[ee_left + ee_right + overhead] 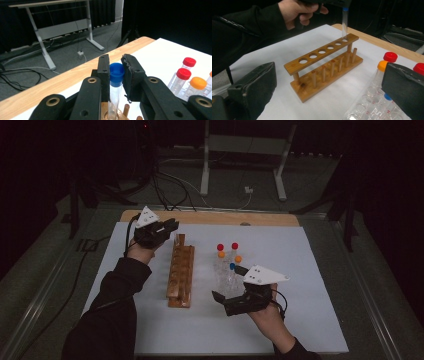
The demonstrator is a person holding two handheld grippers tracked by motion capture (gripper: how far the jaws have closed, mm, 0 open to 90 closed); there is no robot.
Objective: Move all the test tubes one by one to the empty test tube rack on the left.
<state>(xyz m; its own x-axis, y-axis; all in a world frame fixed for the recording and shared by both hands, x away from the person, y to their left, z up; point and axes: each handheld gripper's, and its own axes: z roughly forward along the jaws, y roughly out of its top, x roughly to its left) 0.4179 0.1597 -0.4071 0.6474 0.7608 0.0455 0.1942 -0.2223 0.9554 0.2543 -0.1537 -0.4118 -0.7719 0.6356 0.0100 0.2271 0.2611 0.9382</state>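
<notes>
High view: left gripper (171,226) hung over the far end of the wooden rack (180,271); right gripper (231,285) sat beside the capped tubes (227,262).
Left gripper view: jaws clamped a blue-capped tube (116,82), its bottom in the rack.
Right gripper view: jaws spread wide, holding nothing; the tube stood in the rack's end hole (345,39).
</notes>
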